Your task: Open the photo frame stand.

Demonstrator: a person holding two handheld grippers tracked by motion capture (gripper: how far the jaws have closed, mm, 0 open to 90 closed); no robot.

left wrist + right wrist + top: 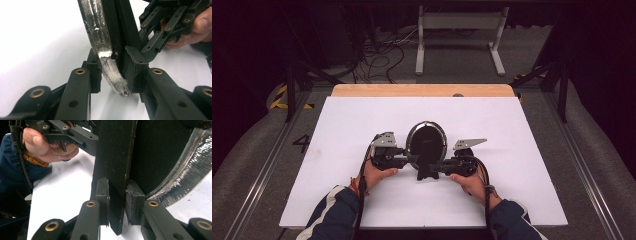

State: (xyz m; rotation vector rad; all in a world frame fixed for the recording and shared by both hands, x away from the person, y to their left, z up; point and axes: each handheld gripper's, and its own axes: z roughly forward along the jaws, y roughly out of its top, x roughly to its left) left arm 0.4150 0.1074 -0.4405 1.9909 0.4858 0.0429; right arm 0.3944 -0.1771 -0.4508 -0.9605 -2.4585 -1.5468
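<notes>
An oval frame [427, 140] with a silver rim [97, 30] and a black back stands upright mid-table on a flat black prop leg [428, 172]. My left gripper [414, 159] comes in from the left, and its pads [115, 75] clamp the lower rim and back of the frame. From the right, my right gripper [435, 167] is shut on the prop leg [112, 157], whose board sits pinched between the pads [117, 202]. The frame's black back [160, 150] rises behind that leg. Each gripper view shows the other gripper close by [147, 53] [85, 138].
A white sheet [362, 125] covers the table, with a wooden strip [422, 90] bare along the far edge. Both forearms in dark blue sleeves enter from the bottom. Beyond the table are floor cables [377, 60] and a white stand [459, 30].
</notes>
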